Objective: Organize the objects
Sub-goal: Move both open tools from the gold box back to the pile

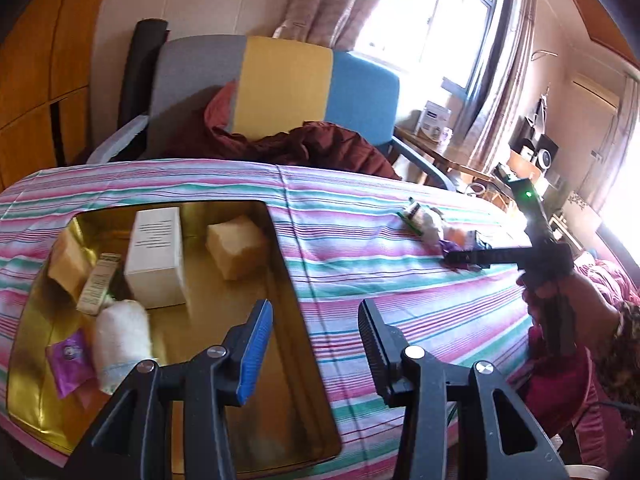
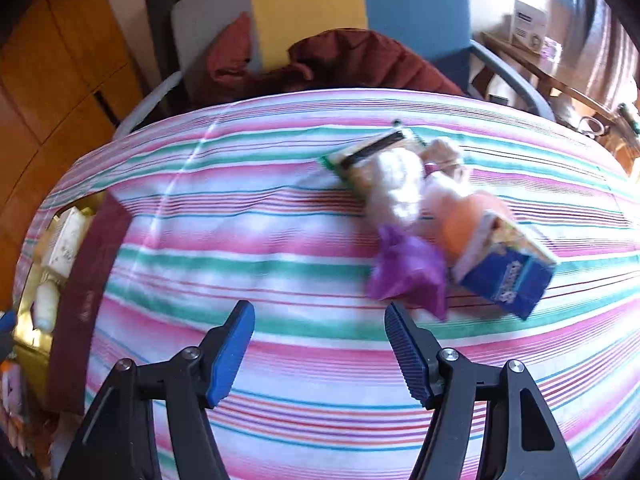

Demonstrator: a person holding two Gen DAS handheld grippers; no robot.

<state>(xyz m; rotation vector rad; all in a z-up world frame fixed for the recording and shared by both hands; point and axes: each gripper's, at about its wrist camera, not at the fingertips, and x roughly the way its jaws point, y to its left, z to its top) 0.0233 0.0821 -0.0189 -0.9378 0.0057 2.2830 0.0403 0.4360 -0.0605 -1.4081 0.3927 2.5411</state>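
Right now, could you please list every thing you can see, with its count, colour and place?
box: one, gold, left on bed.
carton: one, white, inside box.
blocks: two, tan, inside box.
roll: one, white, inside box.
packet: one, purple, inside box.
pile: one, mixed colours, right on bed.
sheet: one, striped, covering bed.
chair: one, grey, yellow, blue, behind bed.
left tool: open, empty, near box.
right tool: open, empty, before pile.

Tricolour armchair (image 1: 280,88), maroon blanket (image 1: 320,148), curtained window (image 1: 432,12), wooden wardrobe (image 1: 44,60)
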